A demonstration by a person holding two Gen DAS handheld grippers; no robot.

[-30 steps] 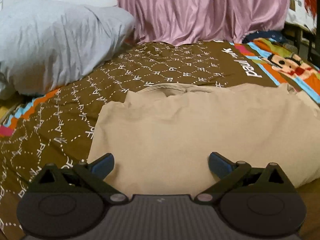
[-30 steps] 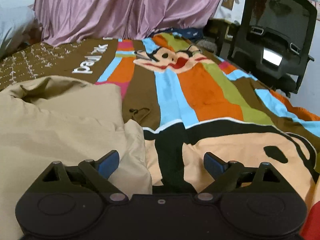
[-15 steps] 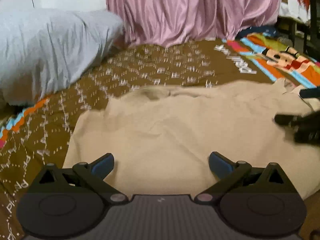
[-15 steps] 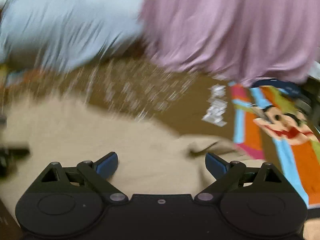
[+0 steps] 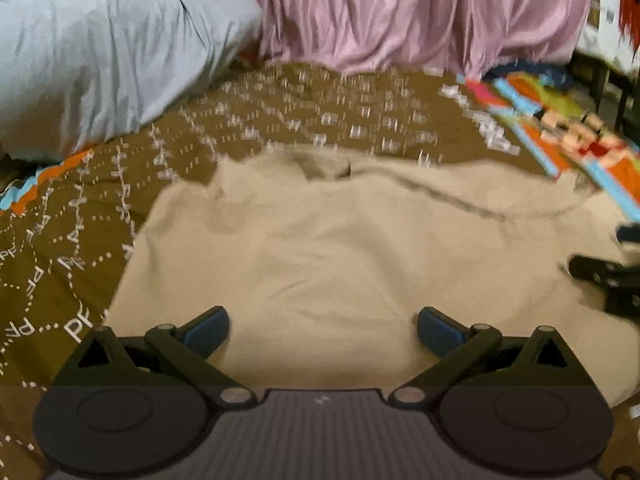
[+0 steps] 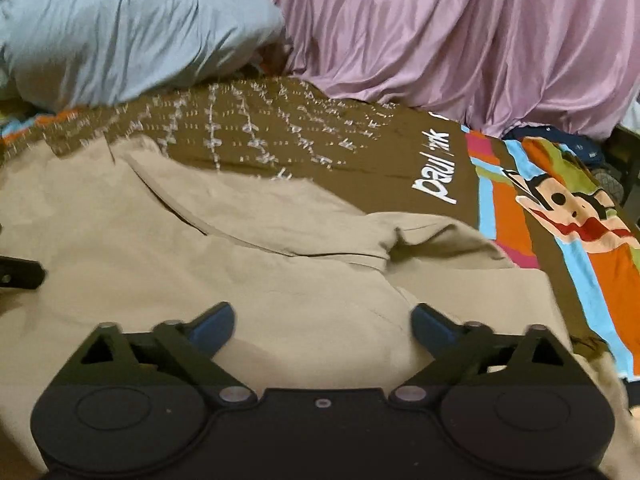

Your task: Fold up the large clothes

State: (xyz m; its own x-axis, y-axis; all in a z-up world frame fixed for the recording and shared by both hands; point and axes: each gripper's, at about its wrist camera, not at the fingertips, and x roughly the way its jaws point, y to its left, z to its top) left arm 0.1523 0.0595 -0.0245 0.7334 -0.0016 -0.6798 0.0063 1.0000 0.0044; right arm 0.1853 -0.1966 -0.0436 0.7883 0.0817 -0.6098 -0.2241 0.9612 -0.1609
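Note:
A large beige garment (image 5: 340,248) lies spread on the bed, its collar at the far edge. In the right wrist view the garment (image 6: 248,264) shows a folded sleeve and creases at its right side. My left gripper (image 5: 322,328) is open and empty, low over the garment's near part. My right gripper (image 6: 322,326) is open and empty, over the garment's right half. The right gripper also shows as a dark shape at the right edge of the left wrist view (image 5: 608,276). The left gripper shows at the left edge of the right wrist view (image 6: 16,272).
The bed has a brown patterned cover (image 5: 60,216) with a colourful cartoon print (image 6: 568,216) on the right. A big grey pillow (image 5: 100,48) lies at the far left. A pink curtain (image 5: 420,16) hangs behind the bed.
My right gripper has swung left from the colourful bedcover to above the garment's right half. My left gripper has drawn back a little and shifted. Both stay open.

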